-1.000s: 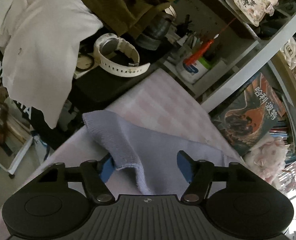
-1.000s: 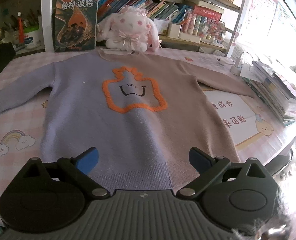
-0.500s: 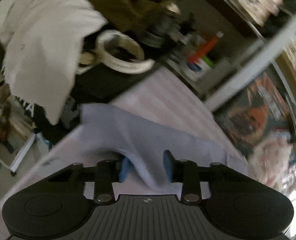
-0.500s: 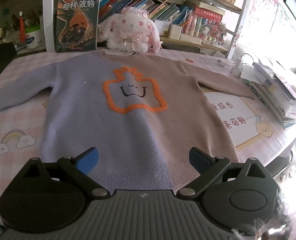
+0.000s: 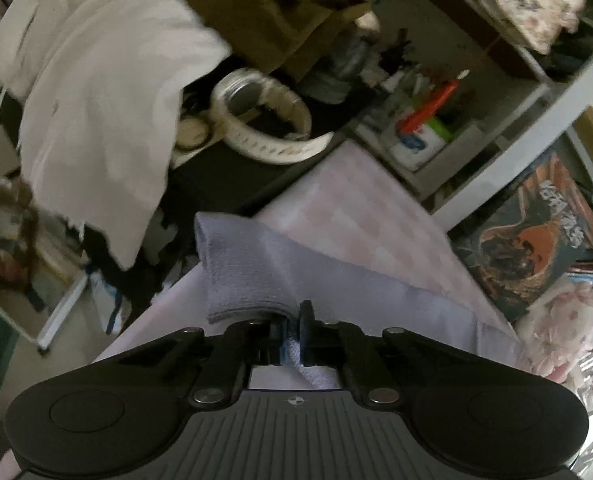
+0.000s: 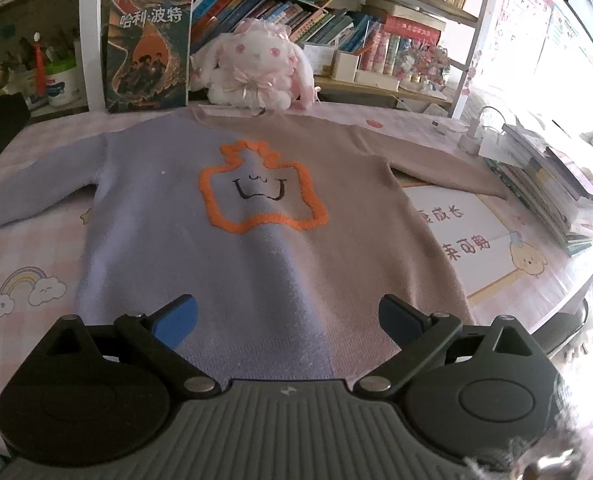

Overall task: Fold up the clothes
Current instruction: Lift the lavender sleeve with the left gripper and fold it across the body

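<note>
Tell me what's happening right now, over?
Left hand-held gripper shut on lilac sleeve. Right hand-held gripper open above sweater hem. Sweater flat, unfolded.

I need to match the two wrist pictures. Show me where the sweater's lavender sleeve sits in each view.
Left wrist: lavender sleeve at lower centre, its cuff pinched in the left claw.
Right wrist: the sleeve lies at far left, running to the frame edge.
Shared landmark: the Harry Potter book.

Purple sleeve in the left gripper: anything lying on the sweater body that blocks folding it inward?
Nothing visible does. The left gripper is shut on the purple sleeve, and the sweater lies flat, with nothing on it.
</note>
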